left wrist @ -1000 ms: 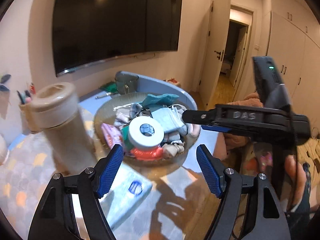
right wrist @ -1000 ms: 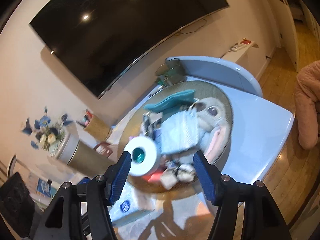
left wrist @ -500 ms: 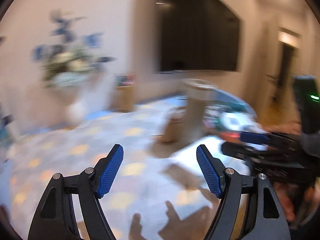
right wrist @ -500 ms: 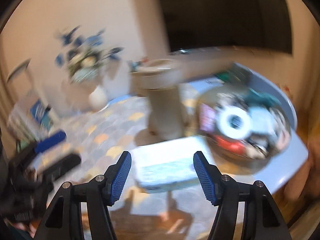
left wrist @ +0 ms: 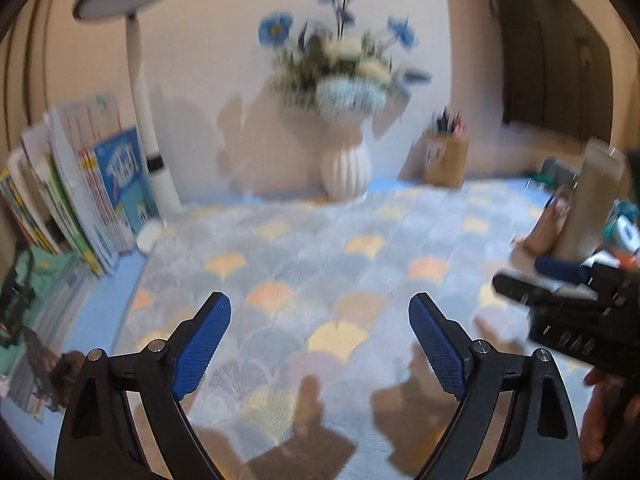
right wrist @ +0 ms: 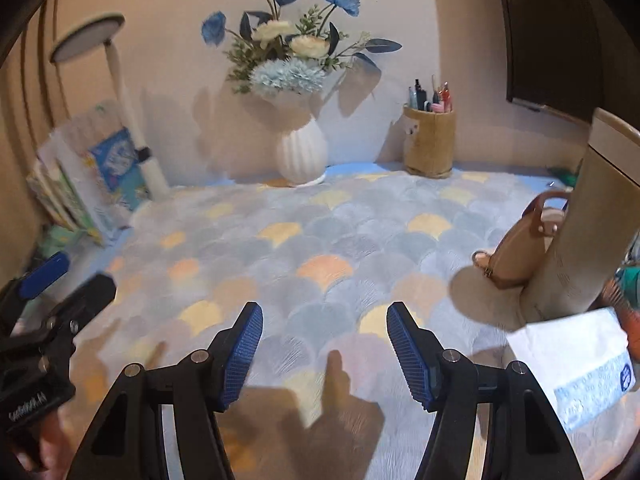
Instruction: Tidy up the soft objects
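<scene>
Both of your grippers are hanging over the bare middle of the table [right wrist: 320, 240], the one with the scallop-pattern cloth in grey, blue and orange. Your left gripper [left wrist: 320, 332] has its blue-padded jaws opening wide with nothing between them. Your right gripper [right wrist: 324, 344] has its jaws apart too, also empty.

The soft stuff you're meant to sort is barely in the shot. In the left wrist view, the heap of soft things [left wrist: 622, 236] is a smear of teal, white and red at the far right edge, mostly hidden behind the tall beige cylinder container [left wrist: 592, 208] and your right gripper's black body. Can't tell one item from another there. In the right wrist view it's cut off at the right edge behind that same container.

The white-and-blue soft tissue pack [right wrist: 576, 364] sits low right, partly cropped. The small tan leather bag [right wrist: 520, 248] leans against the container.

At the back wall: white ribbed vase of blue and cream flowers [right wrist: 300, 156], woven tan pen holder [right wrist: 430, 140], white desk lamp [right wrist: 120, 92] and a leaning row of books [left wrist: 76, 208]. The left view is pretty motion-blurred, so the book titles are unreadable.
</scene>
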Demonstrator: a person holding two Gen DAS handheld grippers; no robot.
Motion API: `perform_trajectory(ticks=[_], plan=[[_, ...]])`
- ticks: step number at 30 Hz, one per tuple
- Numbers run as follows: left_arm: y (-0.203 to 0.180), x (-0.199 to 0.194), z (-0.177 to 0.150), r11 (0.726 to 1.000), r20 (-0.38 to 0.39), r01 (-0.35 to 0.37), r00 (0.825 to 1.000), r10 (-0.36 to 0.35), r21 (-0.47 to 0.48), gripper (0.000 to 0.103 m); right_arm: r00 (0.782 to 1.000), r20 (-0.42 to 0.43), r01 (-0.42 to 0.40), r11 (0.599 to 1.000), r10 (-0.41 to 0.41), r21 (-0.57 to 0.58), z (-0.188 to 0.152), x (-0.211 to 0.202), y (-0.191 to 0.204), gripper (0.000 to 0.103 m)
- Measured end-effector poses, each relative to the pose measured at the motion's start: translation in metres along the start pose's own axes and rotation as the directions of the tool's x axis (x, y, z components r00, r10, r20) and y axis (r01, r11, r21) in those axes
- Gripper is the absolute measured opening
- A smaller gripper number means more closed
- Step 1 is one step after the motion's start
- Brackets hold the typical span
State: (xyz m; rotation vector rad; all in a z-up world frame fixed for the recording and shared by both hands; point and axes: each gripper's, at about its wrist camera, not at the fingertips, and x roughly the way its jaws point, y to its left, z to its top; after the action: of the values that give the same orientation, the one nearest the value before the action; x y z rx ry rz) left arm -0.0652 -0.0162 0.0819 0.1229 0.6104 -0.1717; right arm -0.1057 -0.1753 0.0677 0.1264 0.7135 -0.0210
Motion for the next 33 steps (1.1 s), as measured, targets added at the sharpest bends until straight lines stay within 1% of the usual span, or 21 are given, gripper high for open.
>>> perform_trajectory(ticks=[3, 9, 10, 13, 14, 16, 18, 20, 23, 33], plan=[[0.004, 0.032, -0.014, 1.0, -0.086, 0.015, 0.996, -0.017, -0.023, 0.09, 1.0, -0.011, -0.011, 1.0, 0.011, 0.007, 0.001, 0.018, -0.002, 0.063], [0.012, 0.062, -0.03, 0.997, -0.175, 0.016, 0.984, -0.03, -0.08, 0.09, 0.999, -0.05, 0.016, 1.0, -0.016, 0.001, -0.004, 0.058, -0.006, 0.063], [0.014, 0.062, -0.03, 0.995, -0.171, 0.019, 0.985, -0.035, -0.095, 0.09, 0.998, -0.058, 0.022, 1.0, -0.022, 0.0, -0.007, 0.062, -0.006, 0.063], [0.016, 0.063, -0.031, 0.995, -0.178, -0.013, 0.984, -0.005, -0.103, 0.09, 0.998, -0.049, 0.037, 0.999, -0.038, -0.028, -0.009, 0.062, -0.003, 0.064], [0.015, 0.064, -0.032, 0.995, -0.182, -0.02, 0.983, 0.001, -0.1, 0.09, 0.998, -0.042, 0.048, 0.998, -0.049, -0.038, -0.009, 0.062, -0.001, 0.069], [0.017, 0.062, -0.033, 0.994, -0.169, -0.009, 0.985, -0.01, -0.109, 0.09, 0.997, -0.041, 0.059, 0.997, -0.061, -0.053, -0.011, 0.063, 0.002, 0.077], [0.023, 0.062, -0.033, 0.99, -0.166, -0.007, 0.986, -0.016, -0.139, 0.09, 0.998, -0.031, 0.057, 0.996, -0.059, -0.065, -0.012, 0.061, 0.004, 0.079], [0.028, 0.065, -0.033, 0.987, -0.179, -0.011, 0.984, -0.019, -0.163, 0.09, 0.998, -0.035, 0.049, 0.996, -0.051, -0.075, -0.012, 0.062, 0.005, 0.081], [0.03, 0.064, -0.034, 0.984, -0.171, -0.016, 0.985, -0.015, -0.179, 0.09, 0.997, -0.04, 0.065, 0.994, -0.069, -0.085, -0.013, 0.064, 0.007, 0.082], [0.028, 0.065, -0.034, 0.985, -0.173, -0.004, 0.985, -0.026, -0.17, 0.09, 0.994, -0.06, 0.083, 0.994, -0.087, -0.077, -0.013, 0.068, 0.008, 0.083]])
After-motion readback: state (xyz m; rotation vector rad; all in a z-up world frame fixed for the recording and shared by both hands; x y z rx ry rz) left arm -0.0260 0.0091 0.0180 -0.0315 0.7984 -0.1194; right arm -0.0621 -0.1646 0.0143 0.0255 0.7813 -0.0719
